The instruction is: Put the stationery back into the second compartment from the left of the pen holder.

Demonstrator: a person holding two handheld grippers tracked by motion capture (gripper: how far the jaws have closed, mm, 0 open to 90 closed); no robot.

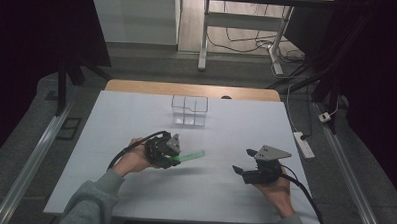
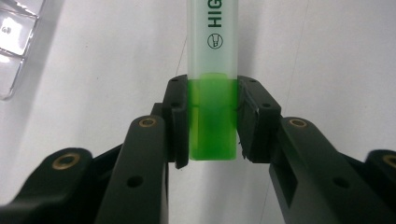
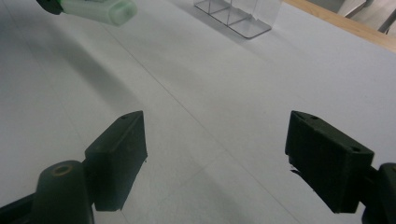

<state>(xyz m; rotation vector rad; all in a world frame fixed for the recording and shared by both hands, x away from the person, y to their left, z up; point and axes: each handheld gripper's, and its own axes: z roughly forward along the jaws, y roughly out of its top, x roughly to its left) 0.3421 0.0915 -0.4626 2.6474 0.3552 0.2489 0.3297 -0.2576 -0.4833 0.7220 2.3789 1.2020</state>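
Holding the highlighter (image 2: 212, 116) by its green tail end, my left gripper (image 1: 169, 153) has its jaws clamped on both flat sides, with the frosted cap end sticking out level over the table (image 1: 133, 190), toward the middle. I judge it light, stiff and a bit slick, being smooth plastic; a grip this near the end may let it pivot, so I would take it closer to mid-barrel if it slips. My right gripper (image 1: 244, 173) sits low near the table's right side, jaws spread wide with nothing between them. Further off, the sheet is white, flat and bare up to a clear divided box (image 1: 189, 110) near the far edge. Beyond are a wooden rim (image 1: 192, 89), dim floor, desk legs and cables.
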